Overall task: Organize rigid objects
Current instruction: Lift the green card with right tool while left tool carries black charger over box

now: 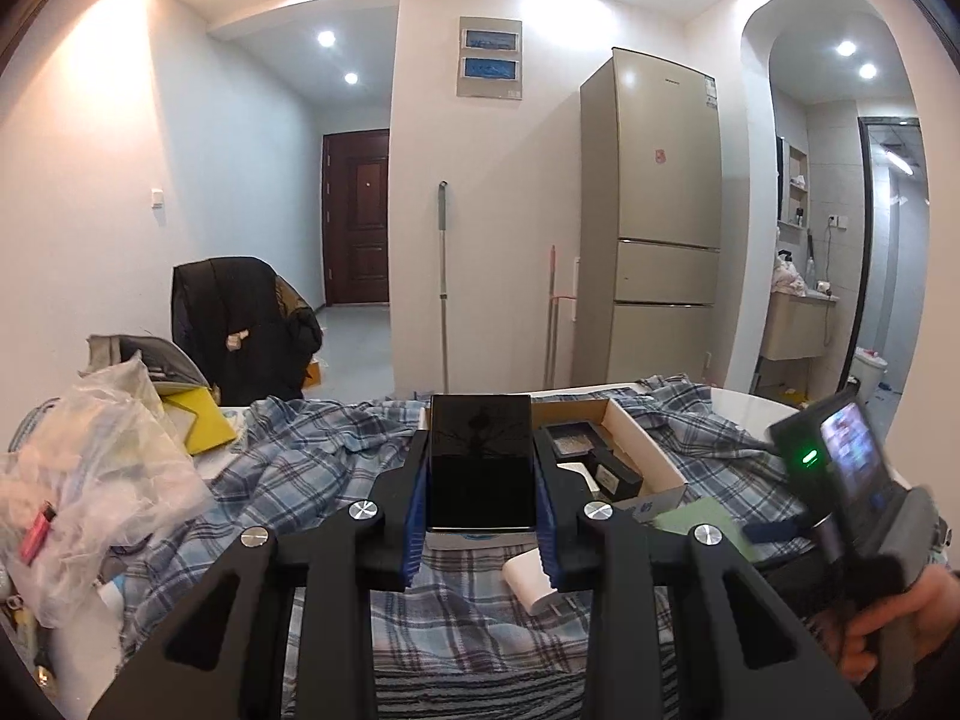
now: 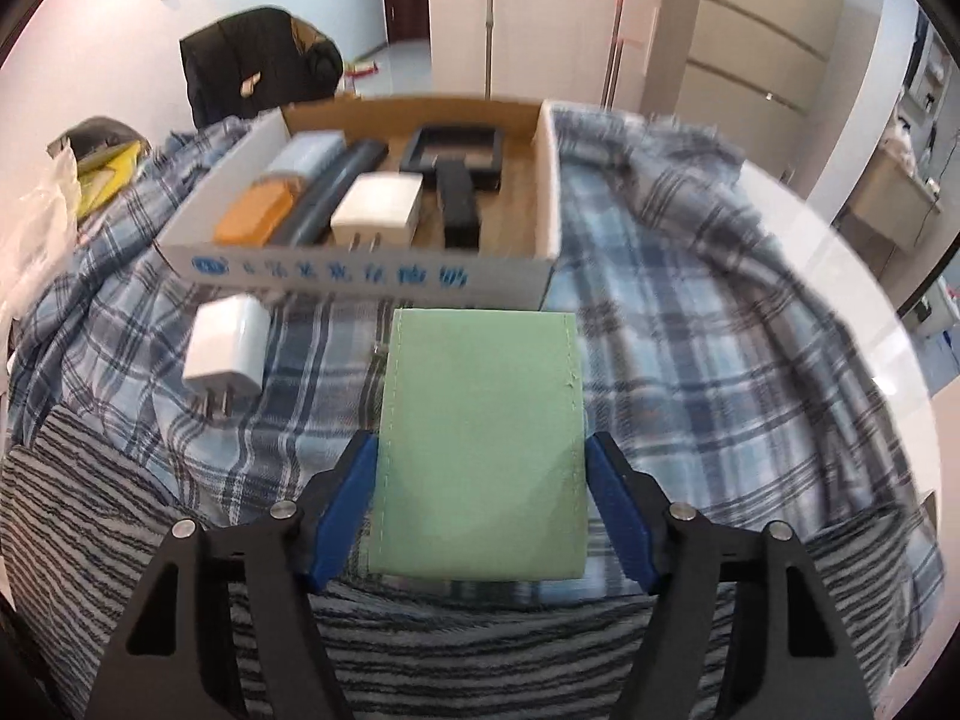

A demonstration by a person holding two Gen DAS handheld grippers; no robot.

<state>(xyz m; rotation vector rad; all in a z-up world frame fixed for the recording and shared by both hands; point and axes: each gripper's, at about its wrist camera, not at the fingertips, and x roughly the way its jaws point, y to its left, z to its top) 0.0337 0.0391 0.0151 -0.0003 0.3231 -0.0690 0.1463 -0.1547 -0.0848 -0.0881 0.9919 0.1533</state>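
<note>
While a black slab (image 1: 480,462) is clamped upright between the left gripper's (image 1: 480,474) blue pads, a green card (image 2: 483,450) on the plaid cloth (image 2: 720,360) is flanked by the right gripper's (image 2: 483,480) jaws, contact unclear. Beyond lie a white charger (image 2: 231,342) and the cardboard box (image 2: 360,273) of sorted items.

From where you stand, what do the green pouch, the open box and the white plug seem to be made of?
Green pouch: probably matte faux leather or stiff fabric; a stitched seam runs down each side.
Open box: cardboard, brown raw inside, white printed outside with blue lettering.
White plug: smooth, slightly glossy plastic, with metal prongs.
</note>
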